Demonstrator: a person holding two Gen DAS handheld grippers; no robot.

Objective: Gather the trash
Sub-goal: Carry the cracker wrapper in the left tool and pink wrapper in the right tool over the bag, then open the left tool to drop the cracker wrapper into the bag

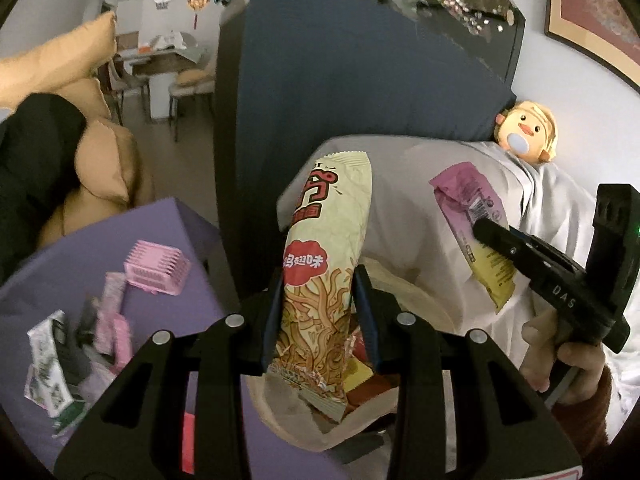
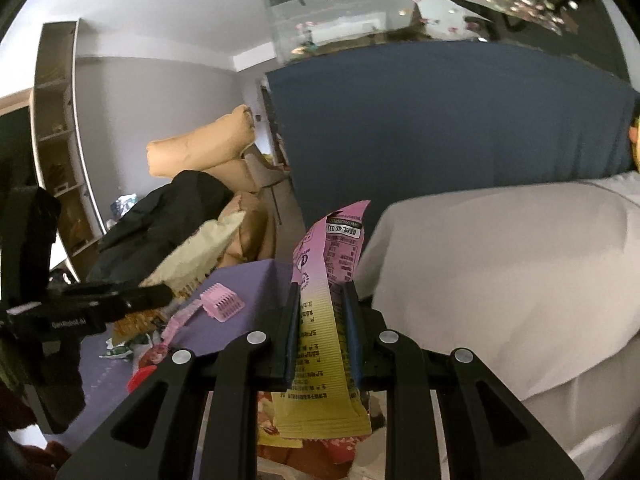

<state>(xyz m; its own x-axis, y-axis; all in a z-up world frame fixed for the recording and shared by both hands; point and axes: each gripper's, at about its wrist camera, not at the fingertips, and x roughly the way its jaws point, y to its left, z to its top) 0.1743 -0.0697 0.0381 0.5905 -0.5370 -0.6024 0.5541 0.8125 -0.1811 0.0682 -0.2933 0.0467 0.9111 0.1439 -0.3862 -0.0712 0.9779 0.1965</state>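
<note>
My left gripper [image 1: 319, 276] is shut on a long cream and orange noodle snack wrapper [image 1: 332, 208], which stands upright between the blue pads. Under it is a beige container [image 1: 280, 412] with other wrappers inside. At the right of the left wrist view, my right gripper [image 1: 486, 230] holds a pink and yellow wrapper [image 1: 468, 196], with a hand on its handle. In the right wrist view the right gripper [image 2: 321, 292] is shut on that pink and yellow wrapper [image 2: 320, 340]. My left gripper [image 2: 160, 294] shows at the left there with the cream wrapper [image 2: 200, 252].
A purple surface [image 1: 168, 224] at the left carries a pink slatted basket [image 1: 156, 272] and several loose wrappers [image 1: 48, 360]. A dark blue panel [image 1: 340, 100] stands behind. A white cloth-covered seat [image 1: 420, 184] with a yellow plush toy [image 1: 528, 128] is at the right, and tan cushions [image 1: 100, 160] at the far left.
</note>
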